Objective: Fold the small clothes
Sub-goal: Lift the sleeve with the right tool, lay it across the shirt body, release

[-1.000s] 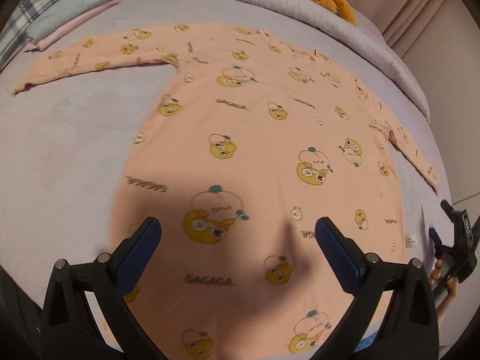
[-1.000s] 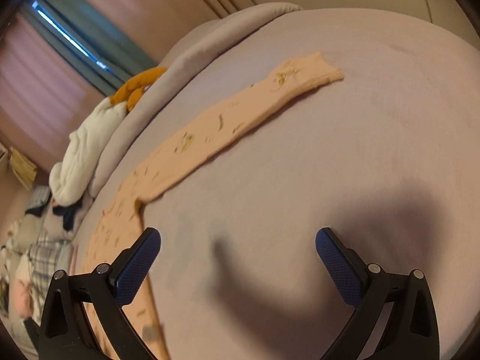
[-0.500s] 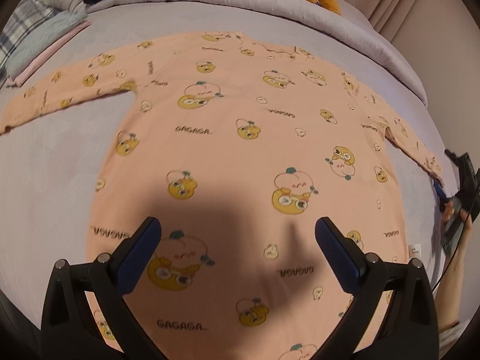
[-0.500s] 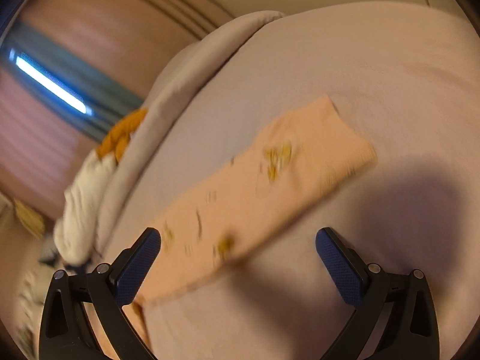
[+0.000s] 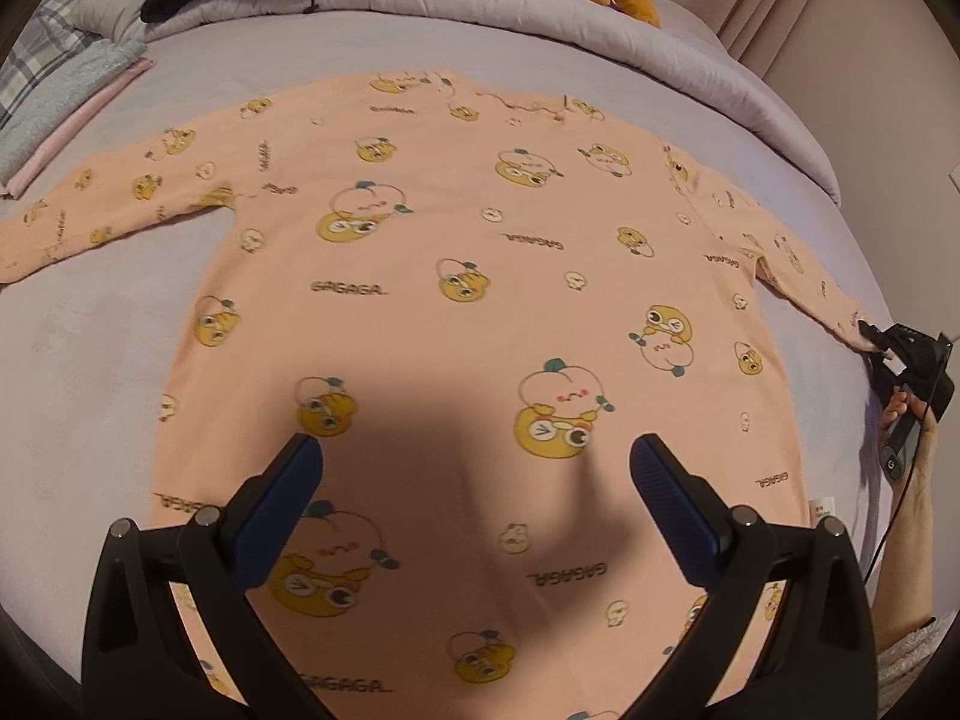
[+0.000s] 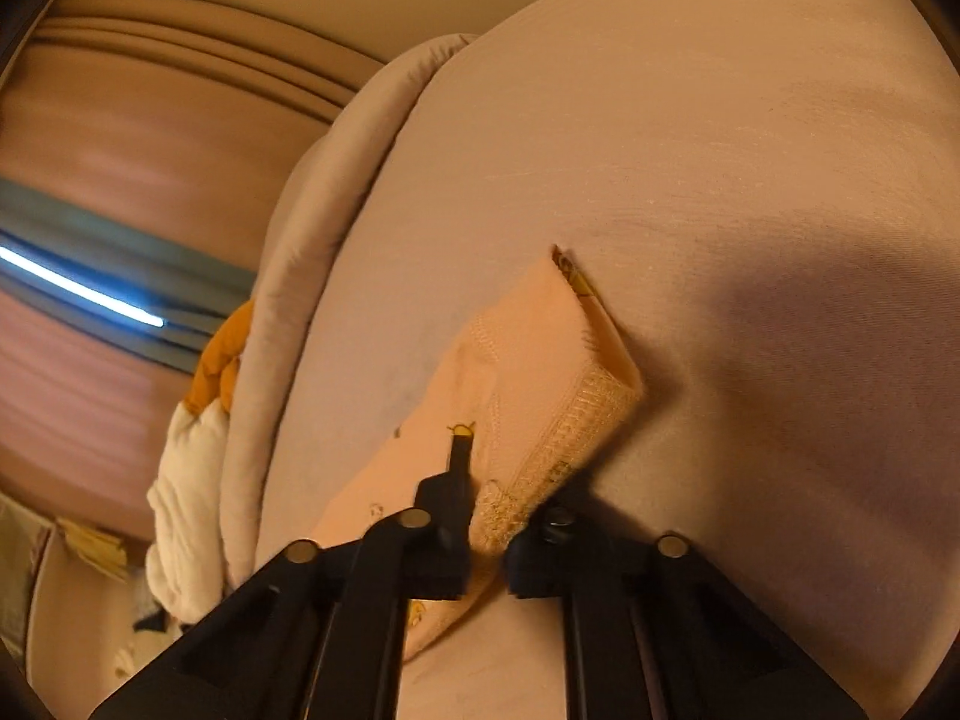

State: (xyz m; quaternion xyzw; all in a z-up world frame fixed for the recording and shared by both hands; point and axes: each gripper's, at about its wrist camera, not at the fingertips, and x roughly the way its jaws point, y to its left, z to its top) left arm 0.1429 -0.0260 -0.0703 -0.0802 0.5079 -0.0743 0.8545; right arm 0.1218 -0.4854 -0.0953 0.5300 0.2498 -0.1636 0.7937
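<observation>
Right gripper [image 6: 486,546] has moved onto the peach cartoon-print long-sleeve shirt's [image 5: 468,312] cuff, now clamped; left gripper [image 5: 474,480] hovers, jaws wide.

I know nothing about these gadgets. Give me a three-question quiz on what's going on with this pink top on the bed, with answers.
1. True or false: the left gripper hangs open above the pink long-sleeved top.
2. Which part of the top is pinched in the right gripper? A) collar B) sleeve cuff C) bottom hem
3. Fill in: the top lies spread flat on a lilac ____.

Key:
1. True: its blue pads stand wide apart with nothing between them.
2. B: the jaws are shut on the ribbed cuff at the sleeve's end.
3. Bed.
</observation>
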